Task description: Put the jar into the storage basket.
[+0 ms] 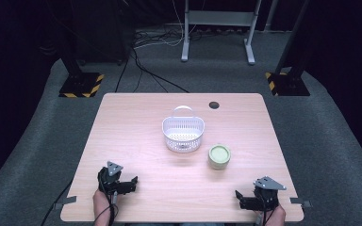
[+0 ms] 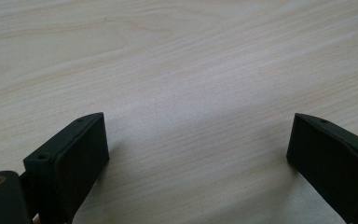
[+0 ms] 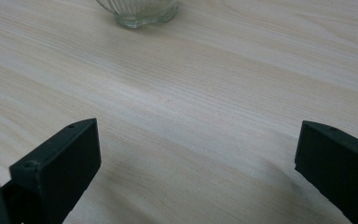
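Resting at the near edge of the surface (image 1: 136,113), left claw (image 1: 125,184) and right claw (image 1: 246,200) both stand with jaws wide apart, gripping nothing; farther in, right of centre, sits the ribbed glass jar (image 1: 219,156), with the white basket (image 1: 183,133) just beyond it

A pale green ribbed jar (image 1: 219,157) is standing upright on the table — just beside a white perforated basket (image 1: 183,133), lying empty.
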The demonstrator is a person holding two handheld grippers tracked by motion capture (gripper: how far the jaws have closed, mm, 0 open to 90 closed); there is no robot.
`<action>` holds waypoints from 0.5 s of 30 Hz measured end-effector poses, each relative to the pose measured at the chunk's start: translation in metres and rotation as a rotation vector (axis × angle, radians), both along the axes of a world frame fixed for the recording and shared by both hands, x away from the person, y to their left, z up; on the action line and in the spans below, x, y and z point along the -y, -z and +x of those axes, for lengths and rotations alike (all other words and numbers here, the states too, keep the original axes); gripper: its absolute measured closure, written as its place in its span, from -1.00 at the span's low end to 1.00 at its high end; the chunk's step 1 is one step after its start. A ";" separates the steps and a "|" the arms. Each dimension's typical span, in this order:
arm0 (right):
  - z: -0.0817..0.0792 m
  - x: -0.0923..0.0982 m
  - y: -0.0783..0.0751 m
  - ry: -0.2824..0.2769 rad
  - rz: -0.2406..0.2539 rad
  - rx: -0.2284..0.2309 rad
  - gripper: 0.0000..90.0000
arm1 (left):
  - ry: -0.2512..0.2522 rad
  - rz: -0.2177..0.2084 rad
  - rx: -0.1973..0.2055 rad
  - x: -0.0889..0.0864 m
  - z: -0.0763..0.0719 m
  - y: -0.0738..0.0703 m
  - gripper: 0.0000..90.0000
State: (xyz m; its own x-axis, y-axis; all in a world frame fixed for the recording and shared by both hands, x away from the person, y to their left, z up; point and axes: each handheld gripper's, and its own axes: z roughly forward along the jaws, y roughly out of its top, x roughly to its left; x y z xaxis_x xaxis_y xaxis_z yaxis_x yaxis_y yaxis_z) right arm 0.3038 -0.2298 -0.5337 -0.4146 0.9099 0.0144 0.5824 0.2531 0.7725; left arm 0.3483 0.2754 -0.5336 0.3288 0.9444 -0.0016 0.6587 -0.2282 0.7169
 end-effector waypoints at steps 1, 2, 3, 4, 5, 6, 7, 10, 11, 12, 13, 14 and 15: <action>0.000 0.000 0.000 0.000 0.003 -0.004 -1.00 | 0.000 0.000 0.000 0.000 0.000 0.000 -0.89; 0.001 0.001 0.000 0.000 0.002 -0.010 -1.00 | 0.001 0.000 0.000 0.000 0.000 0.000 -0.89; 0.001 0.000 0.000 0.001 0.000 -0.014 -1.00 | 0.004 0.000 -0.001 0.000 0.000 0.000 -0.89; 0.002 0.000 0.000 0.000 -0.006 -0.016 -1.00 | 0.004 0.000 -0.001 -0.001 0.000 0.000 -0.89; 0.002 0.000 0.000 0.000 -0.006 -0.016 -1.00 | 0.004 0.000 -0.001 -0.001 0.000 0.000 -0.89; 0.002 -0.001 0.000 0.003 -0.014 -0.019 -1.00 | 0.004 0.000 -0.001 -0.001 0.000 0.000 -0.89; 0.002 -0.002 0.001 0.015 -0.015 -0.010 -1.00 | 0.004 0.000 -0.001 -0.001 0.000 0.000 -0.89; 0.002 -0.002 0.001 0.025 -0.017 -0.009 -1.00 | 0.001 0.006 0.002 0.000 -0.001 0.000 -0.90; 0.001 -0.003 0.001 0.033 -0.020 0.000 -1.00 | 0.000 0.002 0.001 0.000 -0.001 0.000 -0.90; 0.001 -0.003 0.001 0.035 -0.020 0.000 -1.00 | 0.000 0.001 0.000 0.000 0.000 0.000 -0.90; 0.001 -0.003 0.000 0.036 -0.021 -0.003 -1.00 | 0.002 0.000 -0.001 0.000 0.000 0.000 -0.90; 0.002 -0.003 0.000 0.037 -0.016 -0.005 -1.00 | 0.003 0.001 0.000 0.000 0.000 0.000 -0.90; 0.002 -0.002 0.000 0.040 -0.012 -0.008 -1.00 | 0.003 0.002 0.001 0.000 0.000 0.000 -0.90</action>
State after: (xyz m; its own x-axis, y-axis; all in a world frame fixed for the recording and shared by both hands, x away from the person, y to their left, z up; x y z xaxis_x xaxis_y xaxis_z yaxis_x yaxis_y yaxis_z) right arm 0.3058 -0.2275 -0.5341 -0.3778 0.9259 0.0061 0.5982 0.2391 0.7648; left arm 0.3485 0.2755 -0.5336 0.3315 0.9435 0.0010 0.6574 -0.2317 0.7171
